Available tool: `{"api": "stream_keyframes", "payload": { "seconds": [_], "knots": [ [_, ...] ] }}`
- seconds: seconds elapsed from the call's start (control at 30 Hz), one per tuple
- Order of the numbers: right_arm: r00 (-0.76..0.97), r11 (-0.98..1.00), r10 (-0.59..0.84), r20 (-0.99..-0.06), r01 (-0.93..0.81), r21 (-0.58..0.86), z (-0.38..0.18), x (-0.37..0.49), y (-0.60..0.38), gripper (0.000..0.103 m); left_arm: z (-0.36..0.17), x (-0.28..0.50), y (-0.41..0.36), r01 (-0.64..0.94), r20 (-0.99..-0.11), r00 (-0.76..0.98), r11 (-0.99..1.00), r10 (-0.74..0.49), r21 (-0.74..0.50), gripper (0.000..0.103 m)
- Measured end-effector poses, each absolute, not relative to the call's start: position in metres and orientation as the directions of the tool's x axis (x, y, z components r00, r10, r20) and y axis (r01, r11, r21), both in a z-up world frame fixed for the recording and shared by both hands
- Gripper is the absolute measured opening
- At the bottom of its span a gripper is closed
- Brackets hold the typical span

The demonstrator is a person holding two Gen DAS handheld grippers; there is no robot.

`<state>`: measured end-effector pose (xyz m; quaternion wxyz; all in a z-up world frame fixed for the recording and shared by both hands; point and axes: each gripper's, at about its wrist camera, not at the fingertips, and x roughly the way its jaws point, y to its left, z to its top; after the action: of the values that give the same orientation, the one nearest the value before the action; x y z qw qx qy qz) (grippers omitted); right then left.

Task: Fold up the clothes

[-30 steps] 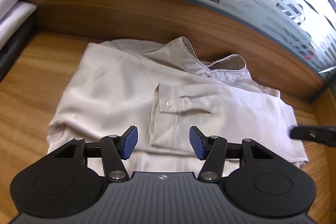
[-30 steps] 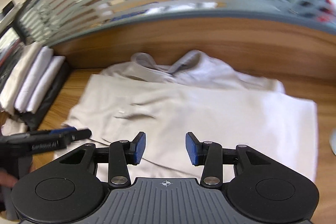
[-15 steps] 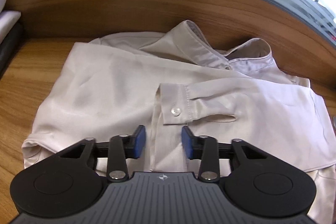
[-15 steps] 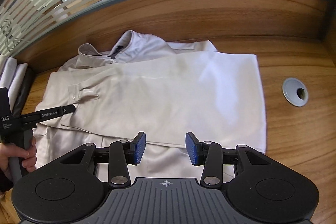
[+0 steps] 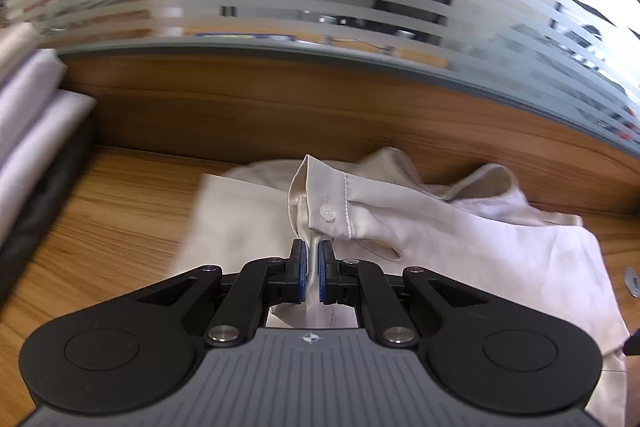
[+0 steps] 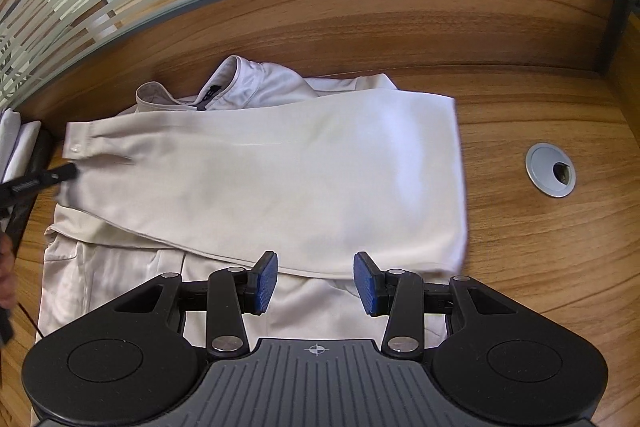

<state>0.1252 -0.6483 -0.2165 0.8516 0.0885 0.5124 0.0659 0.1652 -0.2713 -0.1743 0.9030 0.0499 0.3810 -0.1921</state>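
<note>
The left gripper [image 5: 313, 267] has its blue pads closing on the cuff end of the shirt's sleeve [image 5: 320, 211], fabric pinched between them and lifted off the shirt [image 6: 280, 179]. The right gripper [image 6: 316, 283] hangs above the shirt's near edge, jaws spread, nothing between them. The cream shirt lies folded on the wooden bench [image 6: 540, 267], collar [image 6: 224, 83] toward the back edge. A cable grommet [image 6: 538, 169] sits to its right. White lettering on the left gripper's finger is too blurred to read.
</note>
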Motion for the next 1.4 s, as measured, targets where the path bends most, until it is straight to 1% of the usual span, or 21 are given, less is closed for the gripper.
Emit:
{"api": "stream_keyframes", "payload": {
  "seconds": [0.2,0.33,0.4,0.47,0.5,0.63,0.77,0.87,0.97,1.0,1.03,1.07,1.1,1.13,1.17,1.23,1.33,1.37,1.4],
  "knots": [
    [0.468,0.976,0.202,-0.860,-0.022,0.217,-0.219,0.120,-0.644,0.045,-0.173,0.181,-0.239,0.336,-0.733,0.644,0.942,-0.216,0.018,0.006],
    [0.458,0.977,0.193,-0.868,-0.012,0.211,-0.224,0.116,-0.647,0.045,-0.178,0.184,-0.224,0.308,-0.753,0.632,0.951,-0.184,0.025,0.007],
    [0.454,0.979,0.185,-0.872,-0.009,0.203,-0.226,0.116,-0.650,0.045,-0.184,0.186,-0.218,0.288,-0.772,0.610,0.958,-0.179,0.005,0.012],
    [0.458,0.982,0.169,-0.873,-0.001,0.190,-0.228,0.117,-0.655,0.045,-0.189,0.187,-0.215,0.263,-0.782,0.598,0.965,-0.176,-0.017,0.020],
    [0.463,0.983,0.161,-0.872,0.007,0.185,-0.230,0.118,-0.660,0.045,-0.190,0.187,-0.214,0.254,-0.784,0.595,0.967,-0.175,-0.023,0.021],
    [0.471,0.983,0.143,-0.870,0.038,0.182,-0.235,0.132,-0.678,0.045,-0.194,0.185,-0.215,0.253,-0.784,0.598,0.967,-0.164,-0.009,0.022],
    [0.445,0.976,0.169,-0.879,0.049,0.212,-0.245,0.141,-0.689,0.044,-0.194,0.182,-0.216,0.258,-0.784,0.600,0.966,-0.162,-0.002,0.024],
    [0.419,0.976,0.202,-0.885,-0.015,0.216,-0.251,0.138,-0.680,0.044,-0.194,0.179,-0.216,0.258,-0.783,0.600,0.966,-0.163,-0.004,0.026],
    [0.389,0.981,0.178,-0.904,-0.140,0.134,-0.260,0.129,-0.659,0.044,-0.194,0.175,-0.216,0.260,-0.787,0.595,0.966,-0.163,-0.004,0.027],
    [0.381,0.979,0.160,-0.911,-0.181,0.096,-0.264,0.127,-0.652,0.041,-0.194,0.174,-0.217,0.261,-0.787,0.594,0.965,-0.163,-0.003,0.027],
    [0.378,0.975,0.135,-0.916,-0.215,0.055,-0.268,0.124,-0.646,0.036,-0.193,0.172,-0.217,0.262,-0.788,0.593,0.965,-0.164,-0.003,0.027],
    [0.385,0.973,0.105,-0.917,-0.229,0.015,-0.271,0.122,-0.643,0.022,-0.193,0.171,-0.216,0.262,-0.788,0.593,0.965,-0.164,-0.004,0.027],
    [0.394,0.971,0.075,-0.916,-0.239,-0.024,-0.274,0.119,-0.640,0.015,-0.192,0.170,-0.216,0.263,-0.788,0.593,0.965,-0.165,-0.004,0.027],
    [0.405,0.973,0.054,-0.913,-0.227,-0.043,-0.274,0.118,-0.642,0.014,-0.191,0.169,-0.216,0.265,-0.788,0.592,0.964,-0.168,-0.006,0.027],
    [0.417,0.976,0.035,-0.908,-0.209,-0.058,-0.273,0.118,-0.645,0.009,-0.189,0.167,-0.215,0.270,-0.788,0.591,0.963,-0.172,-0.008,0.027],
    [0.435,0.982,-0.003,-0.900,-0.168,-0.085,-0.272,0.117,-0.651,0.008,-0.188,0.164,-0.215,0.279,-0.787,0.592,0.960,-0.176,-0.006,0.028],
    [0.424,0.987,-0.019,-0.906,-0.139,-0.086,-0.272,0.117,-0.666,0.011,-0.190,0.163,-0.215,0.285,-0.792,0.585,0.958,-0.174,0.000,0.032],
    [0.414,0.986,-0.012,-0.910,-0.145,-0.079,-0.273,0.117,-0.669,0.015,-0.191,0.163,-0.215,0.283,-0.794,0.583,0.959,-0.172,0.001,0.033],
    [0.402,0.986,-0.001,-0.916,-0.154,-0.068,-0.273,0.118,-0.673,0.024,-0.191,0.163,-0.214,0.279,-0.795,0.582,0.960,-0.169,0.000,0.034]
  ]
}}
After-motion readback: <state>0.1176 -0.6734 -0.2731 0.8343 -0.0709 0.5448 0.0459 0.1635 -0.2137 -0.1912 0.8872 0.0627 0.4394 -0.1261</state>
